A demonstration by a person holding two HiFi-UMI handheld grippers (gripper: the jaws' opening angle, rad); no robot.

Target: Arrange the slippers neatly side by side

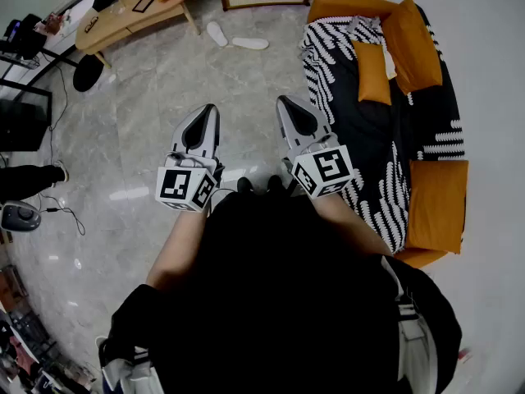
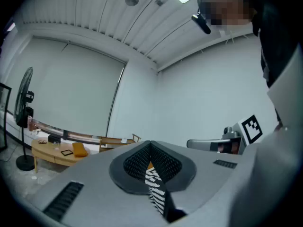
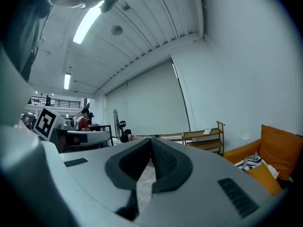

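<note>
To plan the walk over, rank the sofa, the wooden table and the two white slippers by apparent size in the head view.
1. sofa, by far the largest, but also nearest the camera.
2. wooden table.
3. slipper nearer the table and other slipper: they look alike, so no order between them.

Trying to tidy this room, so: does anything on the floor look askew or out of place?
Yes: one flat white slipper on the grey marble floor by the wooden shelf points away from the person, while the second white slipper lies almost crosswise, so they splay apart instead of sitting side by side.
</note>
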